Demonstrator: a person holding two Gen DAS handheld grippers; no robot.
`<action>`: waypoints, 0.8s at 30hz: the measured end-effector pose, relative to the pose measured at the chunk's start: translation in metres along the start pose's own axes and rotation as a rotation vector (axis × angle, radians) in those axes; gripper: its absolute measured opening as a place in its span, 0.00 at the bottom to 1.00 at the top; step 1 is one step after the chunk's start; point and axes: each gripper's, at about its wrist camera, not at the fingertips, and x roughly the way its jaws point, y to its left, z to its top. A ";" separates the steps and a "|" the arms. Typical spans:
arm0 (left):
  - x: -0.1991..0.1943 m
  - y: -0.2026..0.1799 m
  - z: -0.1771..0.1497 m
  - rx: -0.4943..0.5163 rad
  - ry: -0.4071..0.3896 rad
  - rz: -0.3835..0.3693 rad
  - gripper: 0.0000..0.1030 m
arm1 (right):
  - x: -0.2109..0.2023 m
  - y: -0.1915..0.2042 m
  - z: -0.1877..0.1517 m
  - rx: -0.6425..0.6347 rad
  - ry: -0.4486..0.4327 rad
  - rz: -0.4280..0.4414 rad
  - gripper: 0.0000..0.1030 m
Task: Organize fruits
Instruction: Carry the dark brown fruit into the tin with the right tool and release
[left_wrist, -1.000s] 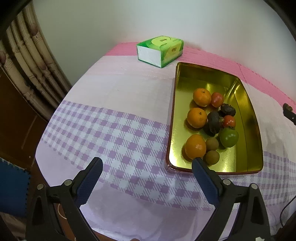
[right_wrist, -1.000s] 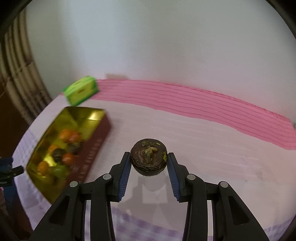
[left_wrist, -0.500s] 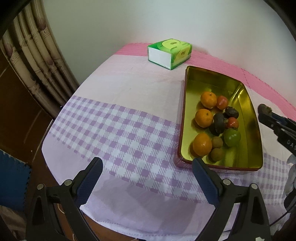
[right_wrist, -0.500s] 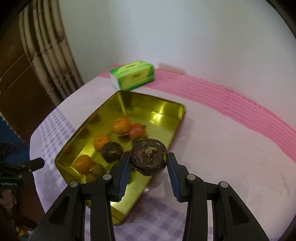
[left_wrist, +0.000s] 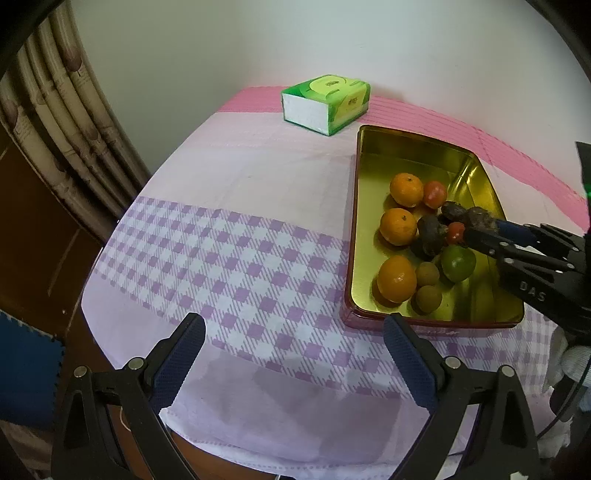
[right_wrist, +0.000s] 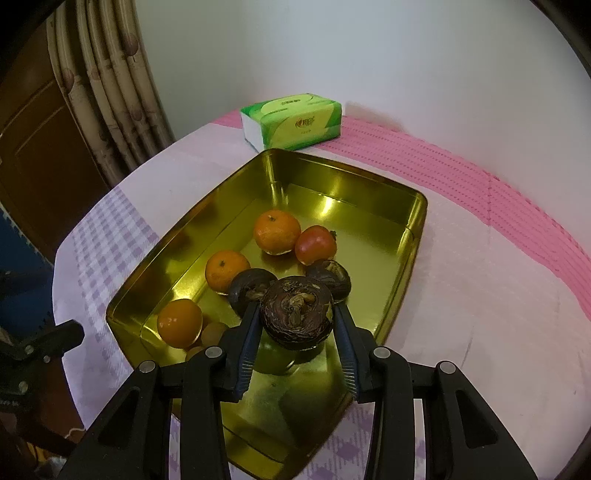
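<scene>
A gold metal tin (right_wrist: 413, 236) (left_wrist: 360, 236) lies on the cloth and holds several fruits: oranges (right_wrist: 276, 230), a red tomato (right_wrist: 314, 244), dark brown round fruits (right_wrist: 251, 286), small brown ones and a green one (left_wrist: 458, 263). My right gripper (right_wrist: 295, 317) is shut on another dark brown fruit (right_wrist: 295, 314), held over the tin's middle, above the other fruits. It also shows reaching in from the right in the left wrist view (left_wrist: 476, 221). My left gripper (left_wrist: 291, 350) stands open and empty over the checked cloth, near the tin's near-left corner.
A green and white tissue box (left_wrist: 325, 103) (right_wrist: 291, 120) stands beyond the tin's far end, by the wall. A curtain (left_wrist: 55, 122) hangs at the left past the table edge. The cloth (left_wrist: 229, 236) left of the tin is bare.
My right gripper carried the dark fruit leftward from over the bare cloth to above the tin. The left gripper stayed about where it was, still open.
</scene>
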 end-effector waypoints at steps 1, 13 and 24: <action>-0.001 0.000 0.000 0.000 -0.002 -0.001 0.93 | 0.002 0.001 0.000 -0.003 0.002 -0.002 0.39; -0.002 0.003 0.001 -0.007 -0.005 -0.002 0.93 | 0.010 0.009 0.000 -0.021 0.015 -0.020 0.40; -0.001 -0.004 -0.002 0.008 -0.002 -0.004 0.93 | 0.000 0.006 -0.001 0.025 -0.019 -0.034 0.51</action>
